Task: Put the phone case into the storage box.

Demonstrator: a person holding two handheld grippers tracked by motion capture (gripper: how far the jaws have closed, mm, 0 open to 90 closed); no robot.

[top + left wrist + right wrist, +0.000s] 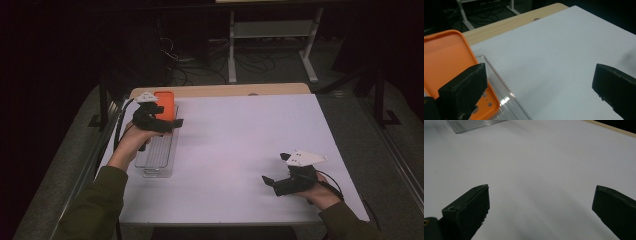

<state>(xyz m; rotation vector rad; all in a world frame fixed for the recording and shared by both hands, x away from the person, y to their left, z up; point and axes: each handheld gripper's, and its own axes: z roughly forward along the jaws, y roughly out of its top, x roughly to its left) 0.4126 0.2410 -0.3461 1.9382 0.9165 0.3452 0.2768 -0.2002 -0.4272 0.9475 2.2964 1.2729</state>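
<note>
A clear plastic tray [159, 152] lies along the left side of the white table [240, 145]. An orange flat piece [165, 104] leans in the tray's far end. My left gripper [169, 123] hovers open over the tray, just in front of that piece. In the left gripper view the orange piece [446, 57] sits behind the left jaw, inside the clear tray's rim [506, 97], and nothing is between the jaws [540, 87]. My right gripper [276, 169] stands open low over the table's near right, and in the right gripper view bare white surface lies between its jaws [541, 205].
The tray's ribbed end [474, 125] shows at the top left of the right gripper view. A wooden strip [225, 90] borders the table's far edge. Beyond it stand a white metal frame [270, 45] and cables on a dark floor.
</note>
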